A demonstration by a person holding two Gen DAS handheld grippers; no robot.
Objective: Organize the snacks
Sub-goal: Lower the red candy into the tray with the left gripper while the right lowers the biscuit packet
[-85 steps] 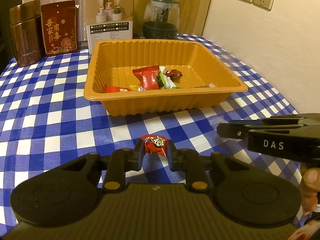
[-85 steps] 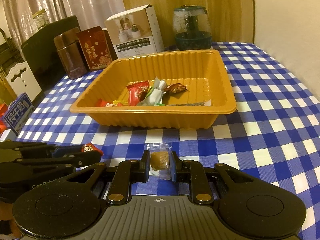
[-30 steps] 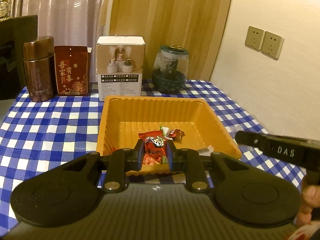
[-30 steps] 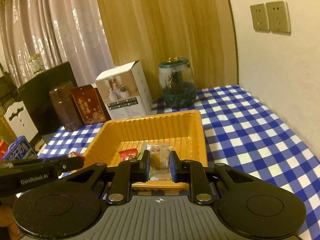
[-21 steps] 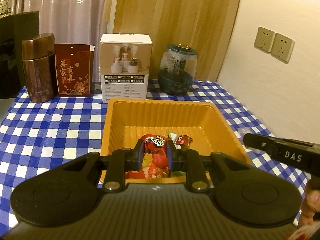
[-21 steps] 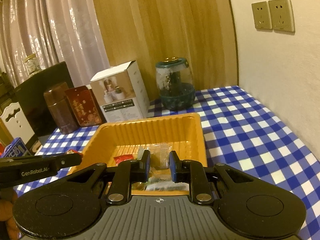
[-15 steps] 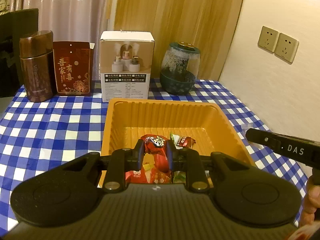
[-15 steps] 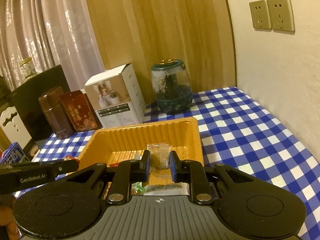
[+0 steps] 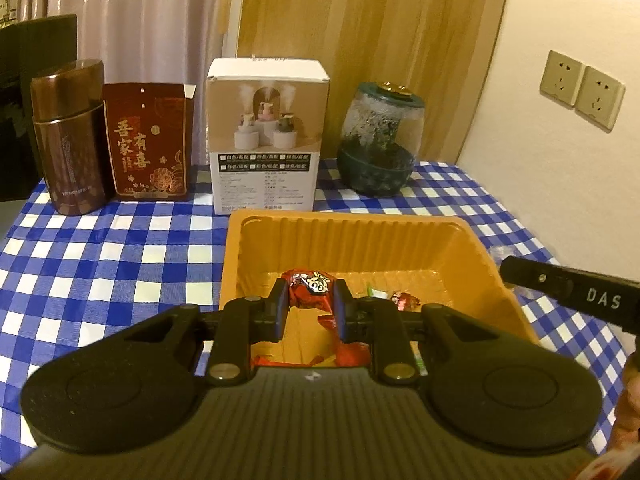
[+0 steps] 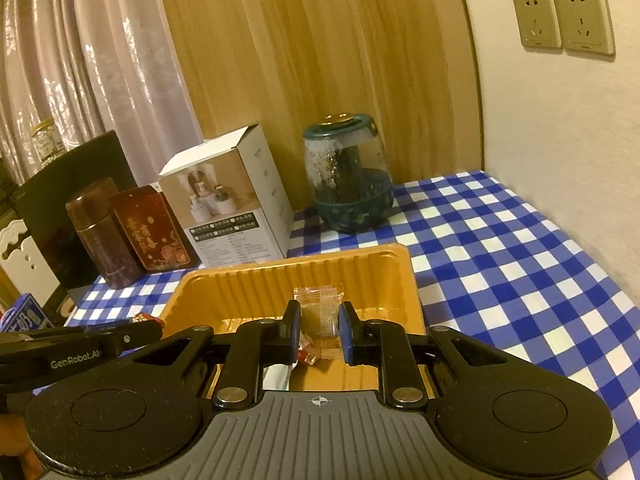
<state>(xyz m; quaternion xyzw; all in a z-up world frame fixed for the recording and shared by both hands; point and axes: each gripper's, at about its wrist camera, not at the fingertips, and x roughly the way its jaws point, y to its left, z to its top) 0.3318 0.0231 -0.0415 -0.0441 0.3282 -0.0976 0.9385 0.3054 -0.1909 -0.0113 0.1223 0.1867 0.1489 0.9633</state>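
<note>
both grippers now over tray [image 9: 486, 256]; jaws clamp red candy [image 9: 310, 286], clear packet [image 10: 320, 320].

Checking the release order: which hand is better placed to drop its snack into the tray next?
Roughly even; perhaps the right. Its clear packet hangs over the tray floor. The left's red candy is over it too.

Near rim of the orange tray [image 9: 352, 228]: hidden from me behind my left gripper [image 9: 310, 300] body. Loose sweets [image 9: 404, 298] on tray floor: partly covered, wrappers too small to read. Blue carton [image 10: 28, 316] off the tabletop's left edge: cut by the picture's edge. White box [image 9: 266, 136] small print: illegible. Right-hand person's fingers [image 9: 628, 412]: cropped at the edge.
</note>
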